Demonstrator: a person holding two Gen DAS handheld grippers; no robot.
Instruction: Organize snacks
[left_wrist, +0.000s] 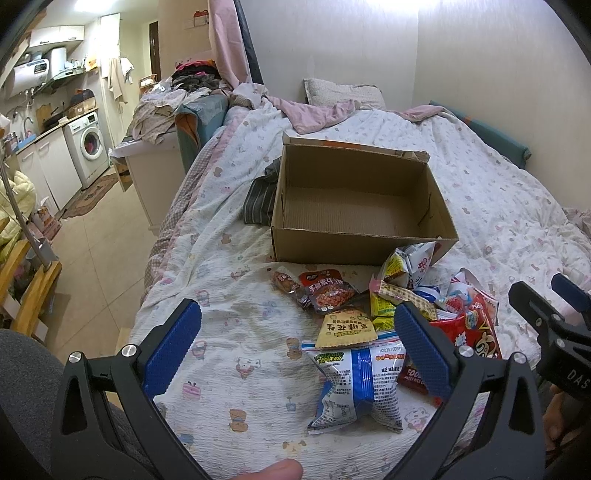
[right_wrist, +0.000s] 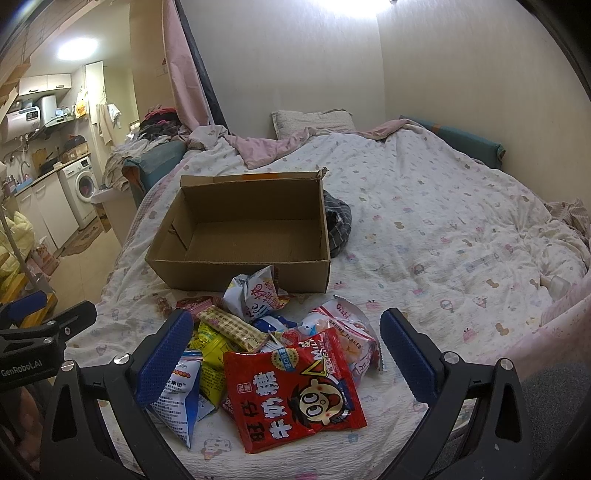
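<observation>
Starting step: hovering, both spread, nothing pinched — left gripper, right gripper. Snack packets heaping lower centre; cardboard box lying bare at centre. Next, probably: pinching red milk-candy bag.

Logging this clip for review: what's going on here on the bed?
A person holds two grippers over a heap of snack packets on the bed. The left gripper hangs open above a blue-and-white packet; the right gripper hangs open over a red milk-candy bag. The cardboard box behind the heap is empty.
</observation>
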